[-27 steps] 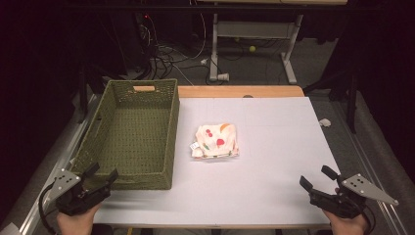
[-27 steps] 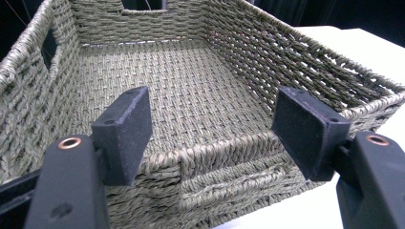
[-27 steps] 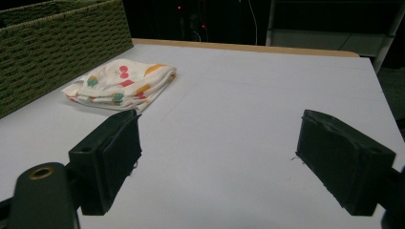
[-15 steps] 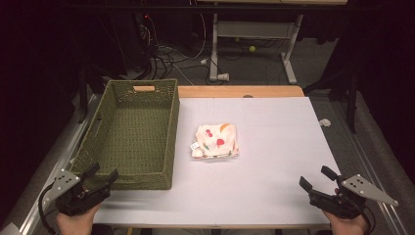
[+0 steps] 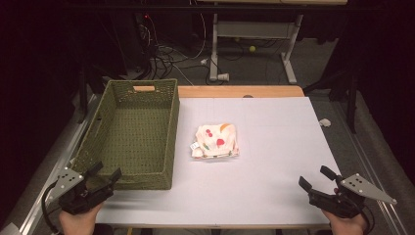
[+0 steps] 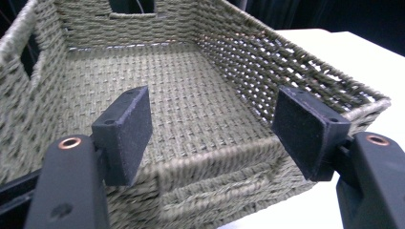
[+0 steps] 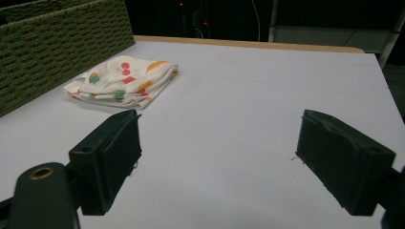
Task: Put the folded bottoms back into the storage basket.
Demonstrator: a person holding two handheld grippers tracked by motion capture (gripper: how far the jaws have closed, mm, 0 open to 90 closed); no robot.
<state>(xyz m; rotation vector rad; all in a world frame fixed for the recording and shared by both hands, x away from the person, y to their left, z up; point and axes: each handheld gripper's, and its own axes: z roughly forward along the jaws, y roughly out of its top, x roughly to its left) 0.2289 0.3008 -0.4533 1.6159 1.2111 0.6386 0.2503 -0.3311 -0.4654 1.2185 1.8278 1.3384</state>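
On the white table [image 5: 274,147], a folded printed cloth [image 5: 216,140] lies mid-table, just right of the green basket [image 5: 132,132]. It looks soft, light, probably floppy; pinch a folded edge. The left gripper [image 5: 100,178] and right gripper [image 5: 318,182] wait near, released.

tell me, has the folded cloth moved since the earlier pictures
No. In the high view the folded cloth lies at the same spot on the white table, just right of the green basket, apart from both grippers.
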